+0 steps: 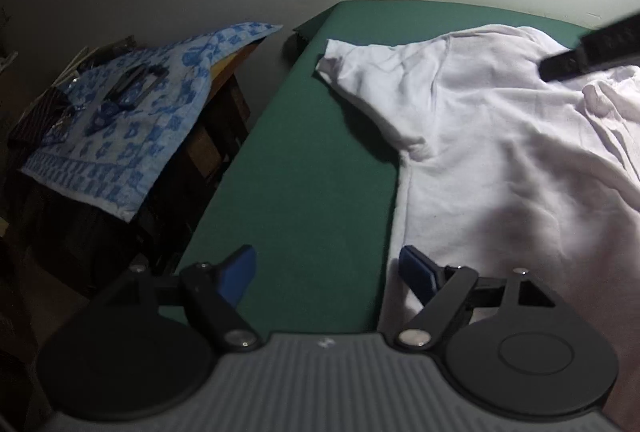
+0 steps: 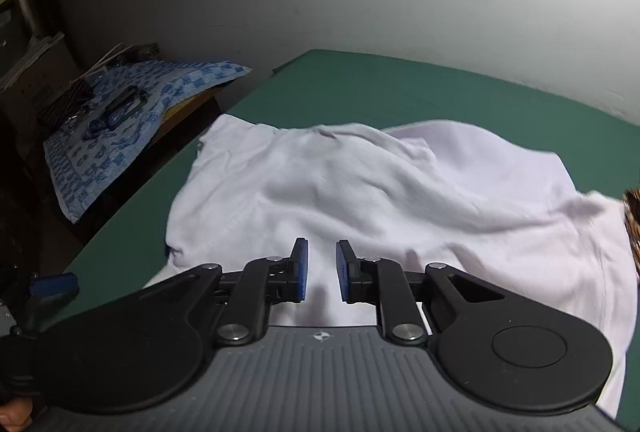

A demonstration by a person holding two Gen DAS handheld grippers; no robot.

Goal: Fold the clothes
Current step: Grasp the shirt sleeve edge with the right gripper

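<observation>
White tee (image 2: 360, 192) rumpled on green table (image 1: 312, 160); left tool (image 1: 328, 272) spread, right tool (image 2: 321, 270) narrowly apart, empty.

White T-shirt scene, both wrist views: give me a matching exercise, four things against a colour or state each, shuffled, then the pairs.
Things:
1. T-shirt
2. table cover
3. left gripper
4. patterned cloth

States:
A. plain green, spread under the garment
B. blue and white, draped over the side furniture
C. white, rumpled, lying on the table
D. jaws wide apart, nothing between them

Pairs: 1-C, 2-A, 3-D, 4-B
</observation>
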